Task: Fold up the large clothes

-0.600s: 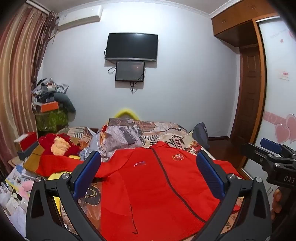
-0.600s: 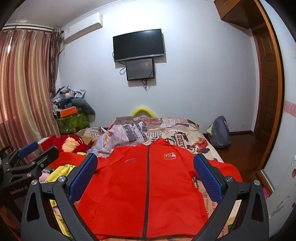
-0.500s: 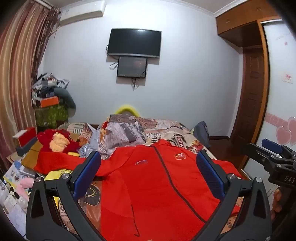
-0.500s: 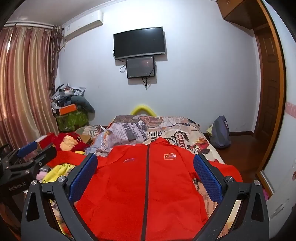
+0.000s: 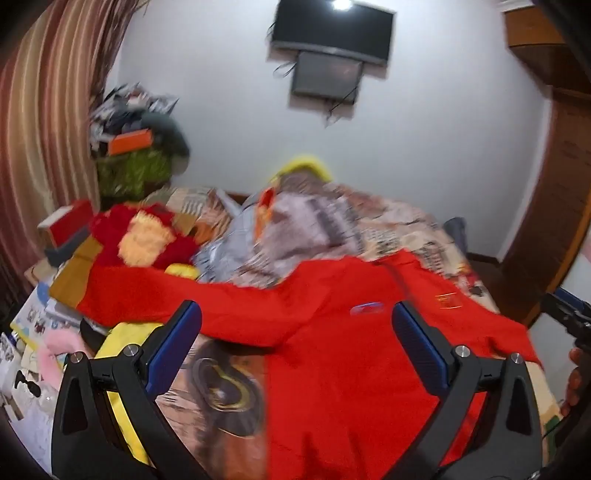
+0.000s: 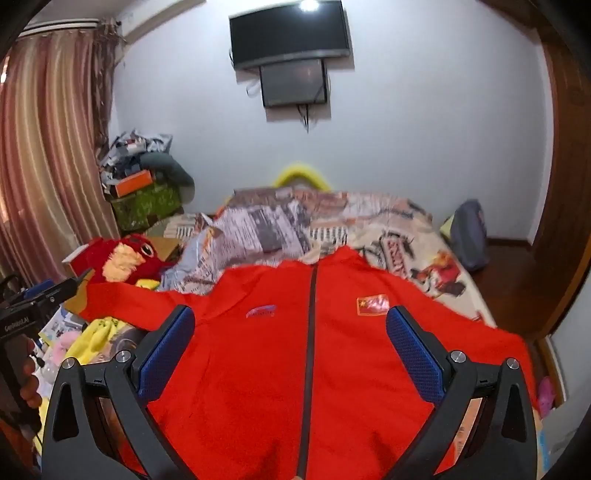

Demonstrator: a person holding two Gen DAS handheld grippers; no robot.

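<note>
Right wrist, tool [image 6: 290, 345] wide open, empty

One red jacket [image 6: 295, 350] spread on one bed [image 6: 413, 236], two screens [image 6: 290, 33] on the wall at 12 o'clock, one red plush toy [image 6: 122, 258] at 9 o'clock, one orange box [image 6: 133, 182], two grippers [image 6: 290, 350], one curtain [image 6: 44, 147]

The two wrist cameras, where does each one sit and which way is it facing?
Left wrist: on the left gripper, open, angled down at the red jacket and its outstretched sleeve; the right gripper shows at the right edge.
Right wrist: on the right gripper, open, centred over the jacket's zipper.
Shared: jacket, bed, wall TV.
</note>
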